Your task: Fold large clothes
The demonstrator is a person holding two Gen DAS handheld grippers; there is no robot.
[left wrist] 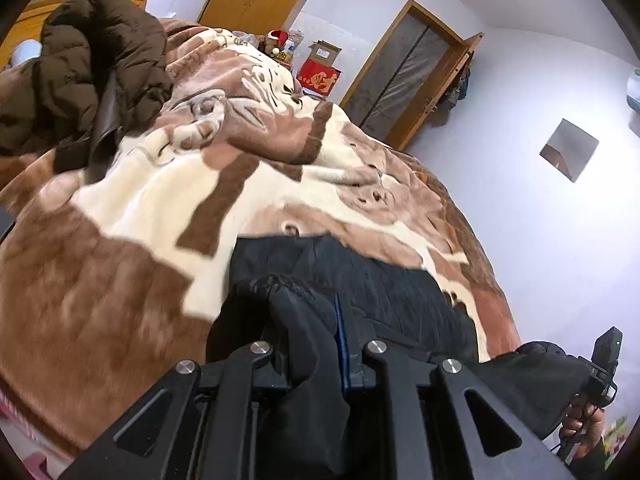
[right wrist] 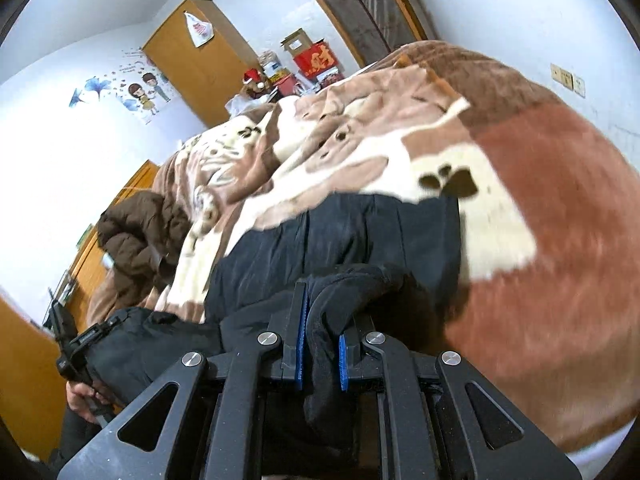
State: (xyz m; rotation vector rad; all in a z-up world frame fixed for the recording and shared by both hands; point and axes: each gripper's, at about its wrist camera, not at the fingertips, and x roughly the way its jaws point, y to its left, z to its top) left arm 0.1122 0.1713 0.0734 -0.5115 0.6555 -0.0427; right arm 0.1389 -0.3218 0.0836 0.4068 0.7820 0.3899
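Bunched black fabric fills the foreground, pinched between the blue-padded fingers of the left gripper (left wrist: 316,344) and, in the other wrist view, the right gripper (right wrist: 322,344); both claws are clamped on one edge of a large black padded garment (left wrist: 360,276). The rest of the garment lies spread on a plush brown, cream and rust blanket (left wrist: 132,216) covering a bed. Holding two points of the same edge at once suggests the person means to carry it over the body for a fold. A rumpled dark brown puffer jacket (left wrist: 88,68) waits near the head of the bed, well apart.
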